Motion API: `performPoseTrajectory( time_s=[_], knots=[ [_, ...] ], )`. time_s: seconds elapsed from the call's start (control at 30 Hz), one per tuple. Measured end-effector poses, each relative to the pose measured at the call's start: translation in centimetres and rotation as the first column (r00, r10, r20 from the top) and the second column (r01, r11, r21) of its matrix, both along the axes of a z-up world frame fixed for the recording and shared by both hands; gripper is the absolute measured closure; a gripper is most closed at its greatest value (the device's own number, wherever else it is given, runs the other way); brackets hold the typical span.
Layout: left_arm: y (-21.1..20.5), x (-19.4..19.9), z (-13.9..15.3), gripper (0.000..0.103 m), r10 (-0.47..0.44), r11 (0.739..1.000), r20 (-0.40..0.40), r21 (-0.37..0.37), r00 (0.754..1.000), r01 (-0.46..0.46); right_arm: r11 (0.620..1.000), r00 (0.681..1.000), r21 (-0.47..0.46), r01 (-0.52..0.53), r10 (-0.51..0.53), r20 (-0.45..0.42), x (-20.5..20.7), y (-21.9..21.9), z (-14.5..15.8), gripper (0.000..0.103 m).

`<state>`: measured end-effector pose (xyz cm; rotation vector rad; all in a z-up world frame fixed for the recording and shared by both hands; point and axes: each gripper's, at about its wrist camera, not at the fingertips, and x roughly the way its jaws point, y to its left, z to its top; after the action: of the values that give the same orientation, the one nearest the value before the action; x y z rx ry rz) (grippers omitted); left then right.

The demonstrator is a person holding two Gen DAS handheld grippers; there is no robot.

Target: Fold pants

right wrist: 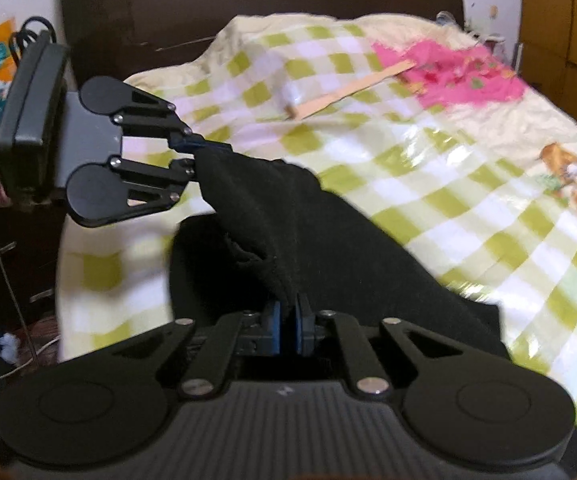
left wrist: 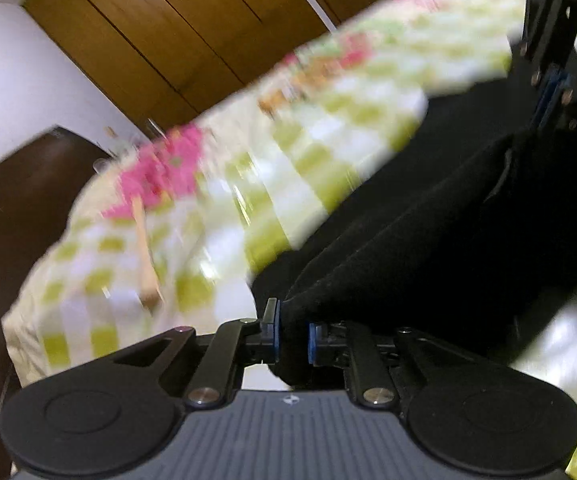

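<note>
My left gripper (right wrist: 190, 152) is pinched on one edge of the black pants (right wrist: 272, 216) — in the left wrist view the blue pads (left wrist: 275, 330) sit a little apart with a bunched fold of cloth caught between them. My right gripper (right wrist: 287, 330) has its pads nearly together, nipping another edge of the same garment, which hangs slack between the two and drapes onto the bed (right wrist: 448, 184). One pair of pants: soft, matte, fleece-like. The bedspread is glossy, green-and-white checked with pink patches. One flat wooden stick (right wrist: 352, 90) lies farther up — well apart from the pants.
</note>
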<state>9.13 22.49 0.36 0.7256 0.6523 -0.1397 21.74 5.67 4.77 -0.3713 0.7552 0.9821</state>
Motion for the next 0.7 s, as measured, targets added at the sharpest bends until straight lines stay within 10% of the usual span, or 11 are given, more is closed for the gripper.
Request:
performPoseTrajectory(
  time_s=[0.23,0.53,0.7],
  knots=[
    [0.5,-1.7,-3.2,0.073,0.059,0.996,-0.009,0.061,0.998,-0.058,0.996,0.993,-0.062,-0.069,0.063,-0.101,-3.7,3.6,-6.8,0.095],
    [0.6,-1.4,-1.6,0.07,0.004,0.985,0.106,0.172,0.994,-0.022,0.999,0.994,-0.009,-0.036,0.035,-0.099,-3.2,3.7,-5.7,0.095],
    [1.7,-1.9,-4.8,0.067,0.053,0.979,-0.001,0.2,0.999,-0.051,0.998,0.993,-0.051,-0.041,0.035,-0.113,-3.1,4.2,-6.6,0.091]
  ],
)
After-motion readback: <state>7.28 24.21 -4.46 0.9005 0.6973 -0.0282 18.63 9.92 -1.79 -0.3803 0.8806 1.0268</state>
